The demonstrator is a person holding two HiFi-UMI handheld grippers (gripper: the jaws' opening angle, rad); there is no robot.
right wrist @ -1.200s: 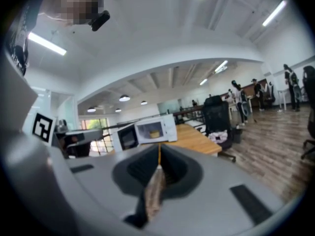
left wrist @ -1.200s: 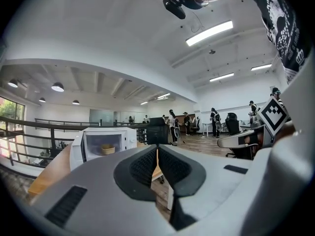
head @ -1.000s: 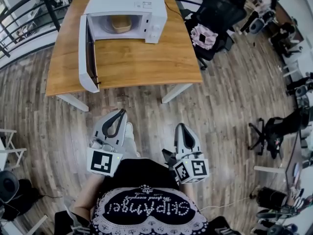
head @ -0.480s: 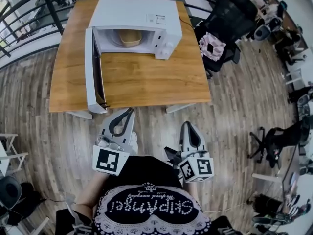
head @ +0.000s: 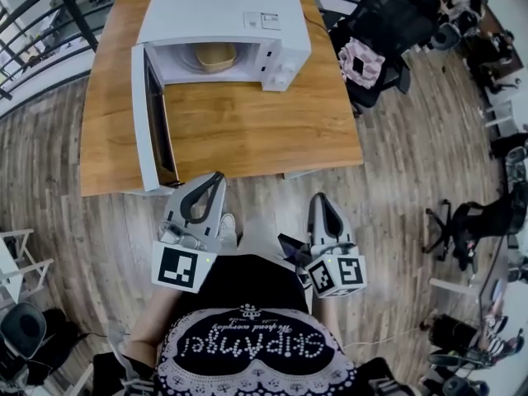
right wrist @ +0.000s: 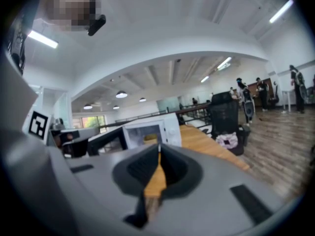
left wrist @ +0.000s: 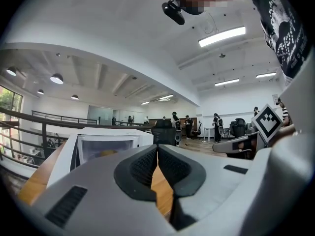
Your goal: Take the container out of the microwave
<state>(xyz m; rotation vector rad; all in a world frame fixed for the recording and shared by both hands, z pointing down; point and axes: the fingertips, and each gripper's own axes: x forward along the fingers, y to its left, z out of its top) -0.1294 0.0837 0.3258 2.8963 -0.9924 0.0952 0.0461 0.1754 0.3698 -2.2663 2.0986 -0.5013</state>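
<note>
L gripper (head: pixel 219 176): grey shell, blk pads (left wrist: pixel 140 167), b/w marker cube (head: pixel 177 268) | R gripper (head: pixel 318 196): same | top (head: pixel 247 349): blk, white bead lettering

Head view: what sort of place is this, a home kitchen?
Likely an open-plan office or lab, not a home: a black office chair stands beside the wooden table, and a metal railing runs behind it.

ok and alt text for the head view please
A white microwave sits on a wooden table, its door swung open and a tan container inside, seen from above. The left gripper and right gripper hover at the table's near edge, both shut and empty.
</note>
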